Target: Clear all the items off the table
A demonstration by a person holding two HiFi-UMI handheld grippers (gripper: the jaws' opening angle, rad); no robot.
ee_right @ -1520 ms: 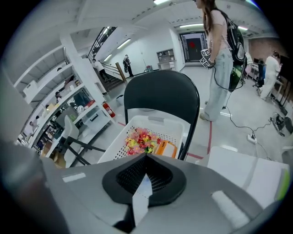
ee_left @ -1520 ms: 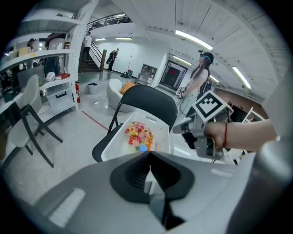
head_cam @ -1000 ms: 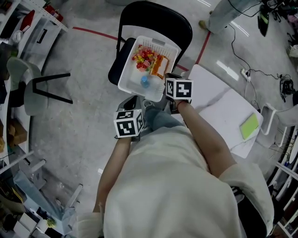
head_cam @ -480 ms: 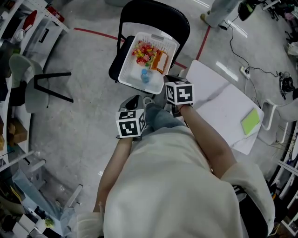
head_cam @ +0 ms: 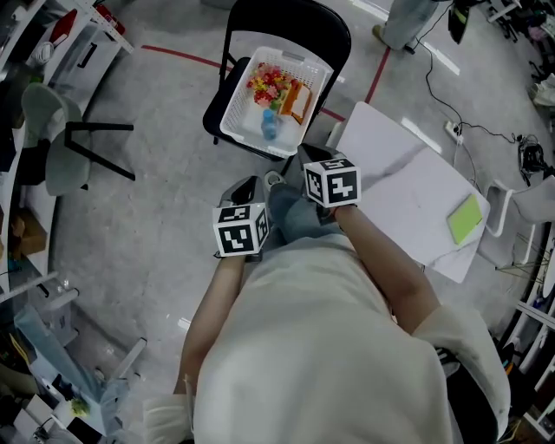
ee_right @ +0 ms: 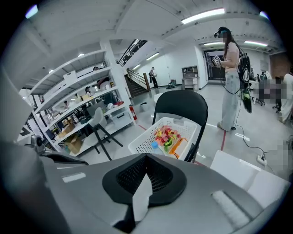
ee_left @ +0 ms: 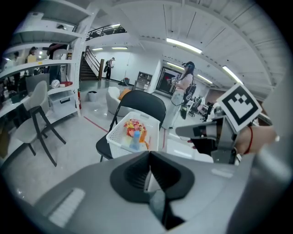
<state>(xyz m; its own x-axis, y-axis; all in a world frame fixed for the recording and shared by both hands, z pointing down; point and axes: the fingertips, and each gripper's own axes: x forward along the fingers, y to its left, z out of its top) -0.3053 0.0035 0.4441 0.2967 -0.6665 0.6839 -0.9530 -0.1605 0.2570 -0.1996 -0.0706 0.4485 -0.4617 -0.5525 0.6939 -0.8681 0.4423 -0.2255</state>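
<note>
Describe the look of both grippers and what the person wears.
The left gripper and right gripper each have a smooth grey body, a black ribbed claw and a white cube with black square markers. The person wears a cream top with sleeves and a thin red band on the right wrist.

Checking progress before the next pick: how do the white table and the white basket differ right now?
The table is a flat top beside the person; the basket is a perforated tub sitting on the black chair. The table shows just one flat green item; the basket holds several things, among them colourful flowers, a blue bottle and an orange item. Both are white.
</note>
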